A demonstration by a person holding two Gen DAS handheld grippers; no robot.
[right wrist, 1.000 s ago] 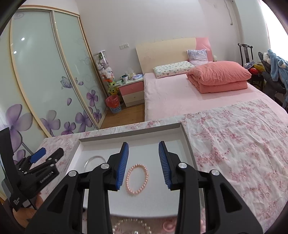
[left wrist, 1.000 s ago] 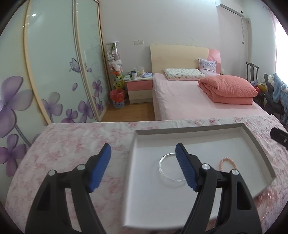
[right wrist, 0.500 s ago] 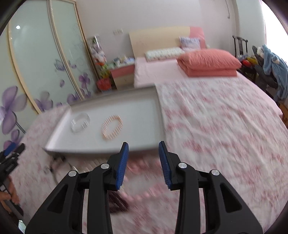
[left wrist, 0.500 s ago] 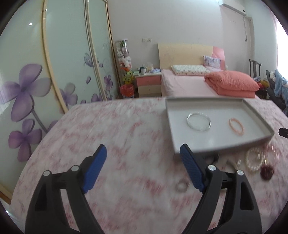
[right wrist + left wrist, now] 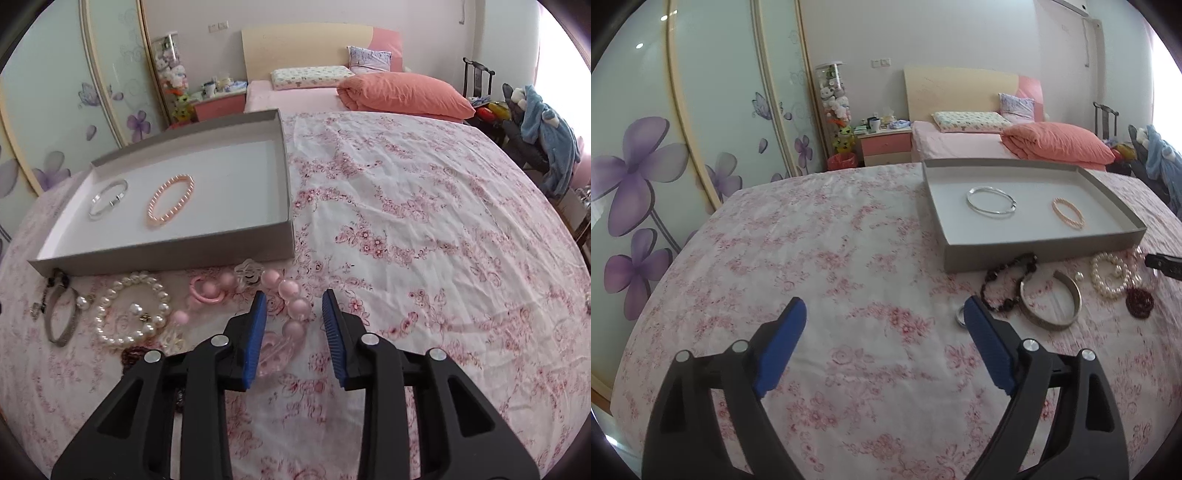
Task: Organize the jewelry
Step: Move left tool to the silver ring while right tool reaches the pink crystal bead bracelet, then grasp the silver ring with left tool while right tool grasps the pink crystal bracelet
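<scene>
The left gripper (image 5: 884, 325) hangs over the flowered bedspread (image 5: 812, 251), jaws wide apart with nothing between them. At two o'clock sits a grey tray (image 5: 1034, 251) holding a silver bangle (image 5: 991, 201) and, just beside it toward three o'clock, a pink bead bracelet (image 5: 1068, 213). Outside the tray's near wall lie a dark bead bracelet (image 5: 1004, 284), a wide metal cuff (image 5: 1051, 304), a white pearl bracelet (image 5: 1110, 275) and a dark red bead cluster (image 5: 1140, 302). A small silver ring (image 5: 960, 316) rests just beside the right blue pad (image 5: 986, 347). A black tip (image 5: 1163, 263) pokes in at three o'clock.
</scene>
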